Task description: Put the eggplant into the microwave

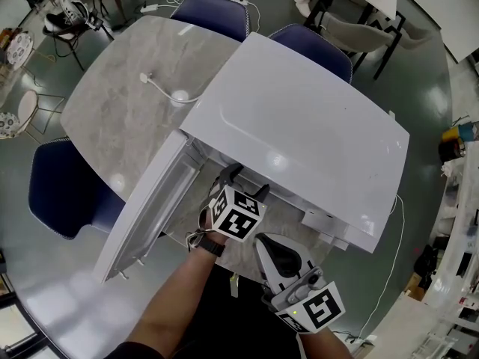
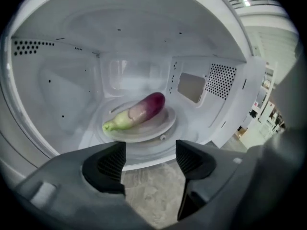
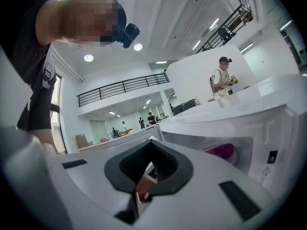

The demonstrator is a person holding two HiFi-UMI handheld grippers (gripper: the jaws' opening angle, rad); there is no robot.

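Note:
The eggplant (image 2: 139,111), purple fading to a pale green stem end, lies on the round glass plate (image 2: 160,127) inside the white microwave (image 1: 299,118). The microwave door (image 1: 153,208) hangs open to the left. My left gripper (image 2: 149,157) is at the oven's mouth, tilted down, its jaws wide apart with nothing between them and well short of the eggplant; in the head view it (image 1: 239,176) reaches under the oven's front edge. My right gripper (image 1: 275,254) waits lower right, in front of the microwave, its jaws (image 3: 148,169) together and empty. A purple bit of eggplant (image 3: 221,151) shows in the right gripper view.
The microwave stands on a grey marbled table (image 1: 127,103) with a white cable and puck (image 1: 178,96) behind the door. Blue chairs (image 1: 63,189) (image 1: 213,13) ring the table. A person (image 3: 222,78) stands far off in the hall.

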